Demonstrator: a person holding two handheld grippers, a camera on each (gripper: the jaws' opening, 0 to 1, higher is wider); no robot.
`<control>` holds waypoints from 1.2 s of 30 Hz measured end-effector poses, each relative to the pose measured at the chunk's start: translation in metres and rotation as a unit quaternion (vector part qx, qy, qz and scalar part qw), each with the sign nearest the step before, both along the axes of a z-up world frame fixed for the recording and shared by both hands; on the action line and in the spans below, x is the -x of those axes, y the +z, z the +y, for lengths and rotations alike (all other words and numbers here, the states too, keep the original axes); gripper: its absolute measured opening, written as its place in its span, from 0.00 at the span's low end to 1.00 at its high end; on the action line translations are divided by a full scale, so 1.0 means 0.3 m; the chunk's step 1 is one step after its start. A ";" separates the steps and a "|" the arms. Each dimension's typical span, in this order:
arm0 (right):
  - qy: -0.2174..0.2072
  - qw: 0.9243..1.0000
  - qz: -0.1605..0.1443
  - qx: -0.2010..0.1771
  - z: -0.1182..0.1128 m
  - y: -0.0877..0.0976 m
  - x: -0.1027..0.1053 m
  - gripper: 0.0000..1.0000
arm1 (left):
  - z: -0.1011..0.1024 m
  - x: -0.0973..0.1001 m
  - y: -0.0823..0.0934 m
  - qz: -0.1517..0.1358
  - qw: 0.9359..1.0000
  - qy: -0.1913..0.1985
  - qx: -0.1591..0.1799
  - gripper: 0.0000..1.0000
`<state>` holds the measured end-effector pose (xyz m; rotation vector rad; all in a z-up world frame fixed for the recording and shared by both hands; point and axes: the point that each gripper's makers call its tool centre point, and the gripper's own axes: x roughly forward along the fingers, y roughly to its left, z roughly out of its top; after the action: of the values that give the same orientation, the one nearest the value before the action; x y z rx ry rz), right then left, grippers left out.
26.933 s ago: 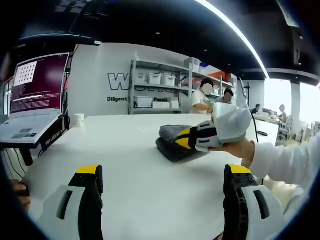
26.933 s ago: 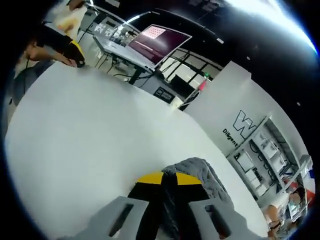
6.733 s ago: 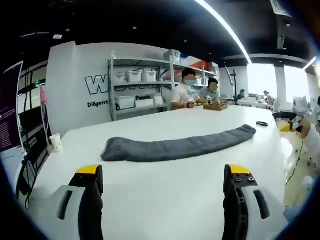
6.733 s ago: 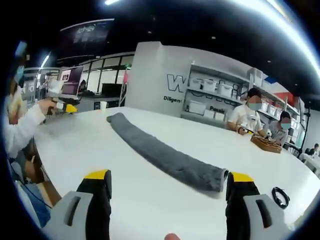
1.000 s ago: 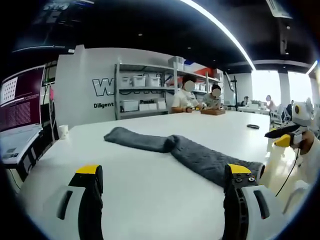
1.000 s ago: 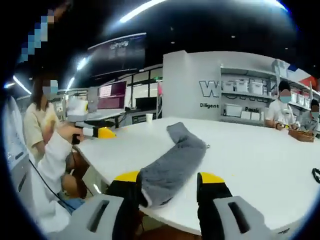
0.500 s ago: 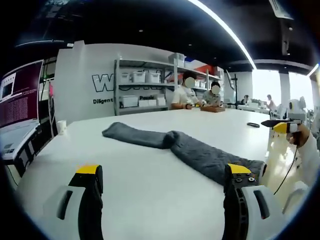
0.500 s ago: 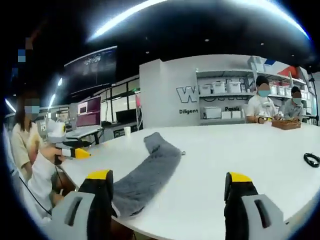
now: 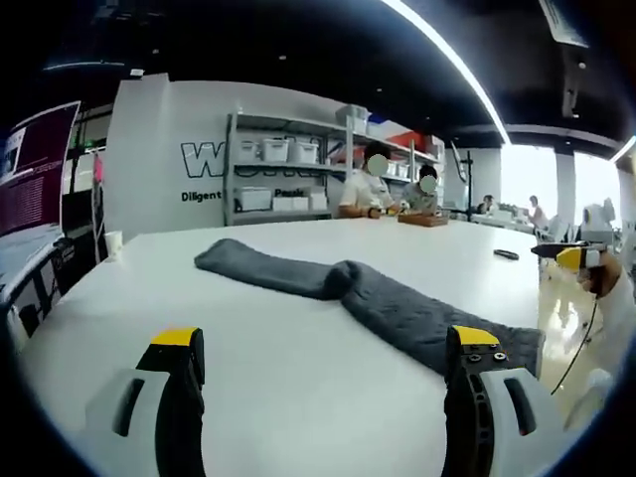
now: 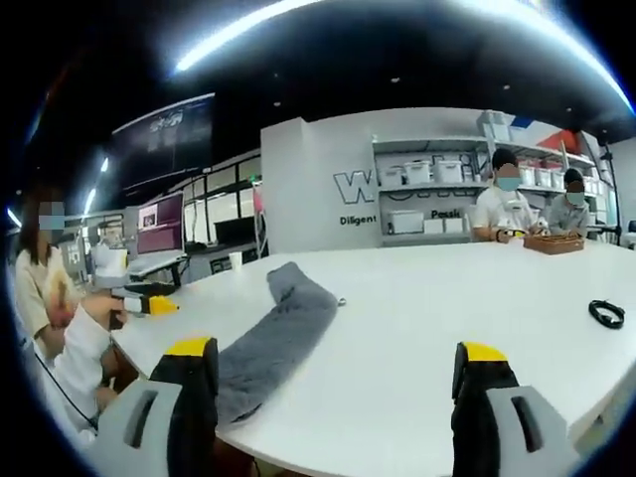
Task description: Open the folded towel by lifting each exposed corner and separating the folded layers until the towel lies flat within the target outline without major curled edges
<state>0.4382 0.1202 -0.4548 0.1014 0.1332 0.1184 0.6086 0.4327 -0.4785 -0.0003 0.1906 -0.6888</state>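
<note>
On the broad white tabletop (image 9: 298,388) lies the long grey quilted towel (image 9: 368,293), drawn out into a narrow, bent strip rather than spread flat; in the left gripper view it runs from about 10 o'clock of centre down toward 4 o'clock, where its end reaches the table edge beside the right-hand jaw. The left gripper (image 9: 323,348), with yellow-tipped black jaws, stands wide apart and grasps nothing. In the right gripper view the same towel (image 10: 273,338) stretches from centre toward 8 o'clock, its near end hanging at the table edge close to the left-hand jaw; whether it touches that jaw cannot be told. The right gripper (image 10: 333,360) is likewise spread wide and empty. At 9 o'clock a white-sleeved hand carries the left gripper. At 3 o'clock a small black cable coil (image 10: 605,313) rests on the table (image 10: 437,318). Behind the table stands grey metal shelving (image 9: 288,179) with white bins.
</note>
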 end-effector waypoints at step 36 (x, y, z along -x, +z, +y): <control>-0.009 1.000 -0.004 0.008 -0.099 0.037 -0.063 0.99 | -0.240 -0.927 -0.129 0.084 0.996 -0.033 -0.024 0.92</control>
<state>0.4572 0.0906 -0.4438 0.0855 0.1258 0.0997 0.8869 0.3606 -0.5171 -0.0065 0.3692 -0.7509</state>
